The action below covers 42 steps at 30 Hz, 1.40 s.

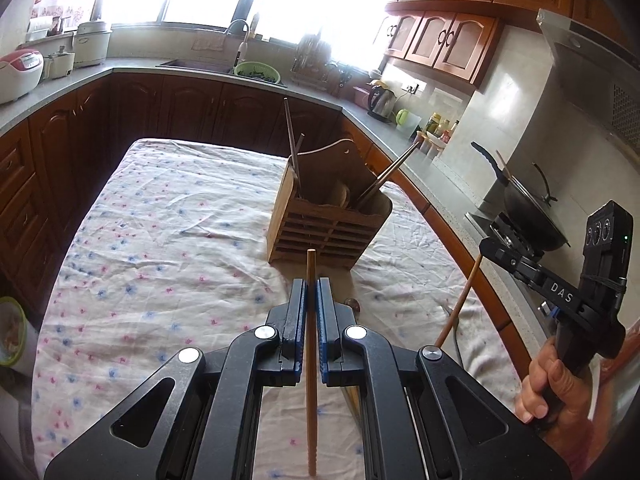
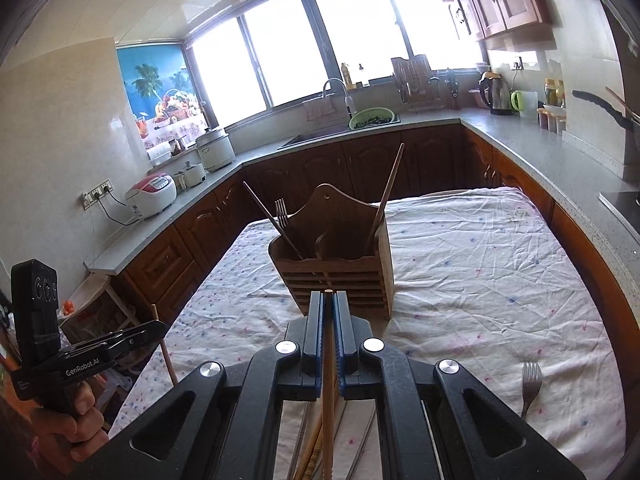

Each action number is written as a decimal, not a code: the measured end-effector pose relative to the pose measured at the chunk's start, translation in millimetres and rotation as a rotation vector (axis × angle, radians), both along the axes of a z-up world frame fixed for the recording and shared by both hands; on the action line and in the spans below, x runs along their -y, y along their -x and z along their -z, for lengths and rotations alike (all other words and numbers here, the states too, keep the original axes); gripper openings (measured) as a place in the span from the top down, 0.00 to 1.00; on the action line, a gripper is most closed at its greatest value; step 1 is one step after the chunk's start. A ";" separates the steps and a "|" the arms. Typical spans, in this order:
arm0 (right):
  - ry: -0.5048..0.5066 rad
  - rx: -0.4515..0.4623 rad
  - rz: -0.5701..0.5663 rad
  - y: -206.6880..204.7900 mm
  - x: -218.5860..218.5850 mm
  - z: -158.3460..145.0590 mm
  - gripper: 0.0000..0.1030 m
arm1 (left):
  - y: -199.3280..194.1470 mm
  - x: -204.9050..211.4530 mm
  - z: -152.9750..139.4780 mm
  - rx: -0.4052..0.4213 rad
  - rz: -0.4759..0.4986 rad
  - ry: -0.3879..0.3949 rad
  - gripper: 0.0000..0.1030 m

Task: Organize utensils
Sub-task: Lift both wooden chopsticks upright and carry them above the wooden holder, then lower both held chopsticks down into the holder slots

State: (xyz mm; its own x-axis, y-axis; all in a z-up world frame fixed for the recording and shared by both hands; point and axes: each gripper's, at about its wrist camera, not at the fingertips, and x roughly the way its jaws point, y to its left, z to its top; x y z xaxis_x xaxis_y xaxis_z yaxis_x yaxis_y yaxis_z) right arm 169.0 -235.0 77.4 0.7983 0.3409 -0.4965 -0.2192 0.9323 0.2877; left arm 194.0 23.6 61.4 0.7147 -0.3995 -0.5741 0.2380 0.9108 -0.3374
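A wooden utensil holder (image 1: 328, 220) (image 2: 340, 268) stands upright on the flowered tablecloth (image 1: 160, 240), with chopsticks and a fork (image 2: 282, 210) sticking out of it. My left gripper (image 1: 312, 282) is shut on a wooden chopstick (image 1: 311, 264) just in front of the holder. My right gripper (image 2: 329, 294) is shut on another wooden chopstick (image 2: 328, 380), also short of the holder. Each view shows the other gripper off to the side: the right one (image 1: 486, 246) with its chopstick (image 1: 460, 304), the left one (image 2: 162, 326) likewise.
A loose fork (image 2: 530, 384) lies on the cloth at the near right. Several utensils (image 2: 312, 448) lie under my right gripper. A counter (image 2: 540, 160) wraps around the table, with a sink (image 2: 320, 136), kettle (image 2: 494, 96), rice cooker (image 2: 150, 196) and wok (image 1: 528, 208).
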 end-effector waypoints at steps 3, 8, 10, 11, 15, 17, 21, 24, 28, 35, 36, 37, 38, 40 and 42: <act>-0.003 0.007 -0.001 1.7 0.1 -2.3 0.96 | 4.5 -2.1 -5.4 0.019 -0.006 0.006 0.96; -0.006 0.029 0.001 7.0 0.1 -8.8 0.96 | 10.3 -6.2 -14.7 0.048 -0.016 0.017 0.96; -0.008 0.039 0.002 8.3 -0.1 -11.8 0.96 | 11.3 -7.6 -18.3 0.059 -0.020 0.022 0.96; -0.009 0.044 0.003 7.9 0.4 -13.2 0.96 | 11.7 -8.3 -20.3 0.065 -0.023 0.024 0.96; -0.012 0.064 0.006 7.9 1.3 -19.3 0.96 | 11.5 -9.4 -28.8 0.091 -0.032 0.028 0.96; -0.014 0.074 0.008 7.1 1.6 -22.5 0.96 | 10.6 -10.1 -33.5 0.105 -0.035 0.031 0.96; -0.017 0.099 0.016 4.3 3.9 -30.1 0.96 | 5.6 -10.8 -46.2 0.147 -0.050 0.044 0.96; -0.019 0.124 0.027 -0.3 4.7 -38.3 0.96 | -2.5 -12.6 -58.0 0.184 -0.069 0.056 0.96; -0.029 0.166 0.049 -10.6 8.4 -52.2 0.96 | -20.4 -15.1 -74.6 0.243 -0.099 0.079 0.96; -0.068 0.260 0.100 -39.3 18.9 -85.8 0.96 | -64.9 -14.3 -107.0 0.344 -0.154 0.110 0.96; -0.074 0.273 0.108 -44.3 20.5 -90.4 0.96 | -71.9 -13.4 -111.4 0.359 -0.163 0.111 0.96; -0.078 0.284 0.116 -49.9 21.8 -94.7 0.96 | -78.9 -12.8 -115.4 0.372 -0.171 0.115 0.96; -0.079 0.296 0.126 -55.6 23.1 -99.4 0.96 | -86.1 -12.5 -118.9 0.382 -0.178 0.121 0.96; -0.080 0.314 0.139 -66.4 24.6 -105.7 0.96 | -100.4 -10.9 -125.2 0.400 -0.197 0.121 0.96; -0.075 0.325 0.149 -77.0 25.2 -110.1 0.96 | -113.5 -8.4 -129.8 0.411 -0.211 0.122 0.96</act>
